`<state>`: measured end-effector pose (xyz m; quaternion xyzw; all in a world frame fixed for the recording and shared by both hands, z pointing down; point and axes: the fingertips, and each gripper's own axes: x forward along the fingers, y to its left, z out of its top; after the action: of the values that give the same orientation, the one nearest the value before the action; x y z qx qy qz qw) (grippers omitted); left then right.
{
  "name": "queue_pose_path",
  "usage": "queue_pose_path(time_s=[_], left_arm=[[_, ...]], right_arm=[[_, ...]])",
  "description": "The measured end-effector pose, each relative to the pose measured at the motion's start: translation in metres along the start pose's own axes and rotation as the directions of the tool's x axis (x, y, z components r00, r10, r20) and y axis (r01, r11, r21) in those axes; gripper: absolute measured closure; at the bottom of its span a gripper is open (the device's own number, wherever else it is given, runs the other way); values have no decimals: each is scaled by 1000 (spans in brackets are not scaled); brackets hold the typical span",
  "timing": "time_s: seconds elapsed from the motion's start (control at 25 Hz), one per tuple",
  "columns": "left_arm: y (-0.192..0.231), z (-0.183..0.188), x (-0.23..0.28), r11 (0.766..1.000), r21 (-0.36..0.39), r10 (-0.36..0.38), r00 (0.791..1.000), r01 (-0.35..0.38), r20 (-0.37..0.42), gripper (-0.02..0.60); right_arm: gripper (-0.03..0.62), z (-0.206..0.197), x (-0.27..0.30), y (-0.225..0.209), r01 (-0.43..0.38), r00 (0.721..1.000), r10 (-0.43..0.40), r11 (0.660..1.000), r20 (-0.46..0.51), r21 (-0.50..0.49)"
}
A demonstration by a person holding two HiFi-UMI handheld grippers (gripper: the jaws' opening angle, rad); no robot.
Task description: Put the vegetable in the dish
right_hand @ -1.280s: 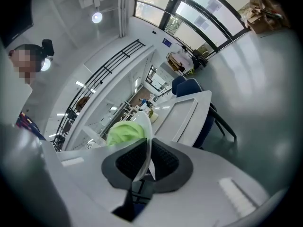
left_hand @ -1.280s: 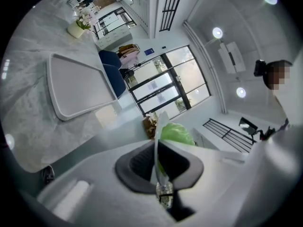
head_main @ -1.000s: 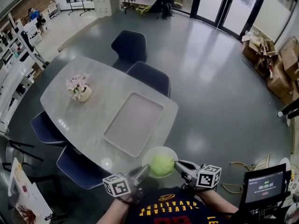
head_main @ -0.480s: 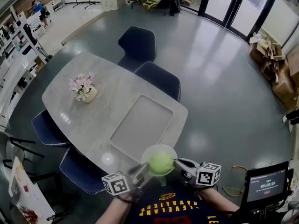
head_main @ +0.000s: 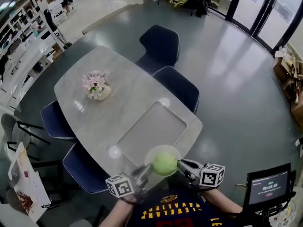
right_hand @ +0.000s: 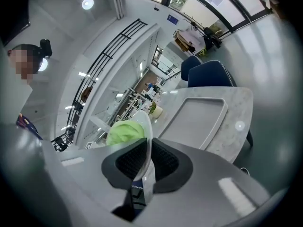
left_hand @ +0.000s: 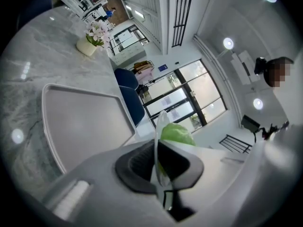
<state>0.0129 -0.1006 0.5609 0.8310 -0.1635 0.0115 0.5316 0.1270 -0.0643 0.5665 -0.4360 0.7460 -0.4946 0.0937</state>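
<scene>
My left tongs (head_main: 145, 172) and right tongs (head_main: 182, 166) each clamp the dish (head_main: 156, 151) by its rim. The vegetable (head_main: 165, 164) already sits inside, over the desk (head_main: 113, 112) edge. Only setting down seems left.

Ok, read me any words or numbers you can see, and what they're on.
"CAVALIERS", seen upside down, apparently, on the person's shirt; the other shirt lines are unreadable.
Screen: timer-like digits, too small to read.
</scene>
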Motion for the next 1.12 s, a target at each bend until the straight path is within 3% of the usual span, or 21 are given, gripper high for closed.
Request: queue_pose_path(time_s=[0.12, 0.4, 0.6, 0.76, 0.96, 1.12], left_arm=[[10, 10, 38, 999, -13, 44, 998, -43, 53, 568], [19, 19, 13, 991, -41, 130, 976, -125, 176, 568], [49, 27, 14, 977, -94, 212, 941, -194, 262, 566], [67, 25, 4, 967, -146, 244, 920, -208, 305, 566], [103, 13, -14, 942, -209, 318, 897, -262, 307, 563], [134, 0, -26, 917, -276, 360, 894, -287, 266, 554]], right_arm=[[559, 34, 7, -34, -38, 997, 38, 999, -62, -9], [557, 34, 37, -22, -88, 977, 77, 995, -199, -46], [557, 40, 75, -41, -153, 938, 120, 985, -325, -79], [557, 31, 97, -45, -208, 895, 153, 974, -420, -87], [560, 3, 126, -57, -170, 849, 137, 985, -511, -18], [562, -19, 141, -68, -121, 834, 92, 992, -544, -19]])
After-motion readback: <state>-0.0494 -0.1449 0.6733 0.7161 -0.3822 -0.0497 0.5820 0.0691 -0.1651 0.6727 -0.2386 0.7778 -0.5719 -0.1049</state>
